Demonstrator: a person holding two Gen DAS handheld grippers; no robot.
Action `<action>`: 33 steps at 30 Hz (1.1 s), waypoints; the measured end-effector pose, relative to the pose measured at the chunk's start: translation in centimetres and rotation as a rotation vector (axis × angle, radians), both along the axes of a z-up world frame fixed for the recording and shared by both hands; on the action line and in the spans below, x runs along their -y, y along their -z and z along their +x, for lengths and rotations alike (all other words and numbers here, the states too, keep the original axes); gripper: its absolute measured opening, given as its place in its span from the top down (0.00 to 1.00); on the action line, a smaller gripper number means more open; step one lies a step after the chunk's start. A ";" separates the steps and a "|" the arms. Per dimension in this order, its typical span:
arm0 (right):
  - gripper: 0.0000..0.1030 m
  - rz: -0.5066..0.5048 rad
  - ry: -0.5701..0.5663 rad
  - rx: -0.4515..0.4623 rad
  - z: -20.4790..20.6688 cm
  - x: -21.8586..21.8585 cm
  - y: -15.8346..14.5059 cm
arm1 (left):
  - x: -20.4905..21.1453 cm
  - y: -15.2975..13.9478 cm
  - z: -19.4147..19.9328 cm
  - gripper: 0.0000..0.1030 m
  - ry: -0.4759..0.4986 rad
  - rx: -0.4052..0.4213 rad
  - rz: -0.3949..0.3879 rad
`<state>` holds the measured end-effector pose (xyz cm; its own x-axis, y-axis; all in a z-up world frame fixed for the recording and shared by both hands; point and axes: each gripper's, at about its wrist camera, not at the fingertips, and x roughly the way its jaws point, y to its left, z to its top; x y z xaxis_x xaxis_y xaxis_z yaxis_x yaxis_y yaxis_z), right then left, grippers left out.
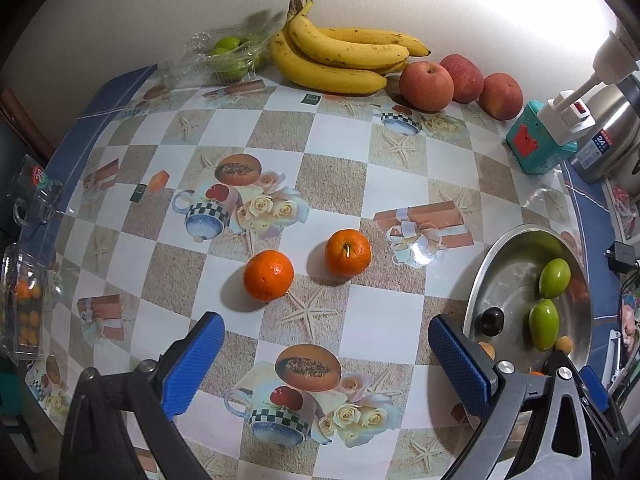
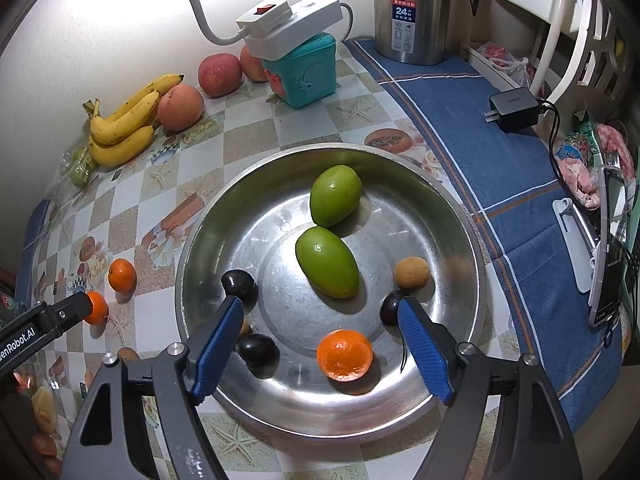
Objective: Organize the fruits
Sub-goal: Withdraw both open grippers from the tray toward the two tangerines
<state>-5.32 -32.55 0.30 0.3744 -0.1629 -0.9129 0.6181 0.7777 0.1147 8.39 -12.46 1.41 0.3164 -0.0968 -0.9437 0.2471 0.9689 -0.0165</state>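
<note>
Two oranges lie on the patterned table ahead of my open, empty left gripper. My right gripper is open over a steel bowl. An orange lies in the bowl between its fingers, not gripped. The bowl also holds two green fruits, dark plums and a small brown fruit. The bowl shows at the right of the left wrist view.
Bananas, three apples and a clear tub of green fruit line the back wall. A teal box with a power strip, a steel flask and a charger stand at the right. Plastic boxes sit at the left edge.
</note>
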 end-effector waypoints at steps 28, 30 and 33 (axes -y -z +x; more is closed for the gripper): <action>0.02 -0.016 -0.056 0.008 0.7 -1.5 0.1 | -3.6 -2.1 1.9 0.00 0.006 0.112 0.098; 0.02 -0.012 -0.076 0.013 1.0 -2.1 0.0 | -4.4 -2.4 2.2 0.00 0.001 0.132 0.121; 0.02 -0.013 -0.109 0.018 1.5 -3.1 -0.1 | -5.9 -2.6 2.7 0.00 -0.007 0.141 0.139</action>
<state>-3.82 -29.44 0.36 0.4068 -0.1316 -0.9040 0.5273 0.8419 0.1148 11.10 -6.58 4.00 0.4462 0.0343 -0.8943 0.2310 0.9610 0.1522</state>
